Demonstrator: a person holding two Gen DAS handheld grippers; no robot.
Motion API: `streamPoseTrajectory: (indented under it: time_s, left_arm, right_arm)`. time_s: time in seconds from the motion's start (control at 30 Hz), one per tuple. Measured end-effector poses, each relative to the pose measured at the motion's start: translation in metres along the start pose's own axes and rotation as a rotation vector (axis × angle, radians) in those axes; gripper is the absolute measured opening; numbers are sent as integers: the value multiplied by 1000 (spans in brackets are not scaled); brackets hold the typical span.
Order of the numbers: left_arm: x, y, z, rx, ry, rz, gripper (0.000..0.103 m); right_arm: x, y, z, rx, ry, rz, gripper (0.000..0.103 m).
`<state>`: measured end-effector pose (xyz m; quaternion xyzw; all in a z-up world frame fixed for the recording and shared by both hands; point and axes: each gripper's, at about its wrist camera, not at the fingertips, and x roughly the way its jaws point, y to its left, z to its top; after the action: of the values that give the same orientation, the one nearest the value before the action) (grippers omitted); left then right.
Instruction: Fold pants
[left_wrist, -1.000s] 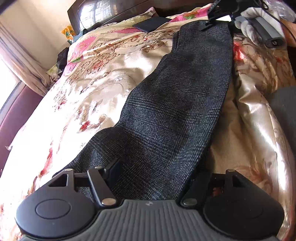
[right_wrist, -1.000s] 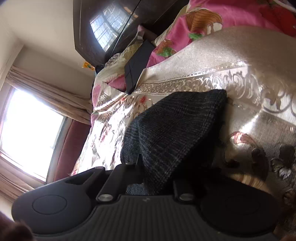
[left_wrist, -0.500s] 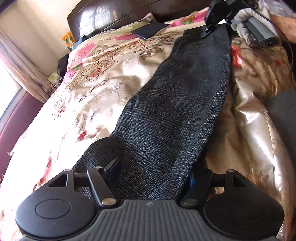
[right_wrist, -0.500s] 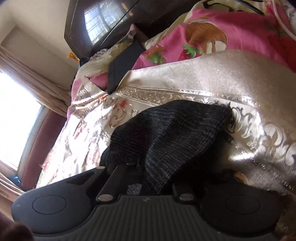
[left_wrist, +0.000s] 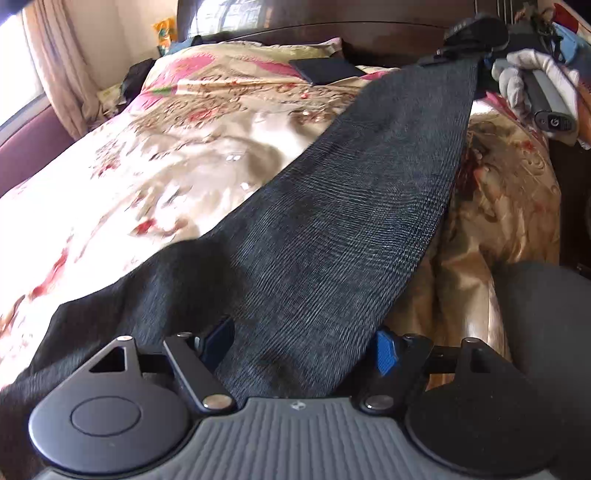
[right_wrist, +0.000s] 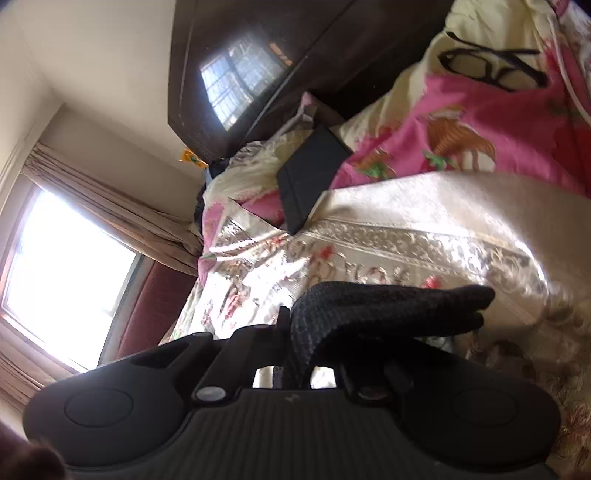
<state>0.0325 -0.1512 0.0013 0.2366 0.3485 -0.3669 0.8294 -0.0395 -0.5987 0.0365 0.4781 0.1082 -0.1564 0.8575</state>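
Dark grey pants (left_wrist: 332, 229) stretch diagonally across the floral satin bedspread (left_wrist: 166, 155). Their wide end lies between the fingers of my left gripper (left_wrist: 301, 343), whose jaws are opening. The blue right pad (left_wrist: 386, 352) shows bare beside the cloth's edge. At the far top right, a white-gloved hand (left_wrist: 524, 74) holds my right gripper (left_wrist: 439, 55), which is shut on the narrow leg end and holds it above the bed. In the right wrist view the pants (right_wrist: 388, 306) bunch out of the right gripper (right_wrist: 303, 354) and droop over the bedspread (right_wrist: 424, 229).
A flat black case (left_wrist: 325, 70) (right_wrist: 310, 177) lies near the dark wooden headboard (left_wrist: 369, 33). Black glasses (right_wrist: 491, 70) rest on the pink pillow. A window with curtains (right_wrist: 66, 266) and a dark red bench (left_wrist: 22, 147) are at the left; a dark cushion (left_wrist: 546, 332) is at the right.
The right gripper has closed on the leg end and risen with it, drawing the pants taut off the bed. The left gripper has rolled and its jaws have widened, baring a blue pad.
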Motion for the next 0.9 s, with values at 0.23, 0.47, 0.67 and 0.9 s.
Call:
streamPoseTrajectory:
  time_s: [0.23, 0.47, 0.67, 0.9]
  left_arm:
    - [0, 23, 0, -141, -9, -49, 95]
    - [-56, 30, -34, -96, -70, 26, 95]
    - [-81, 49, -63, -160, -102, 107, 95]
    - [-114, 83, -113, -263, -107, 241, 95]
  right_arm:
    - [-14, 37, -2, -127, 16, -58, 6]
    - [-27, 140, -60, -453, 112, 86, 6]
    - [-12, 231, -158, -627, 289, 255, 6]
    - [2, 299, -308, -802, 491, 398, 6]
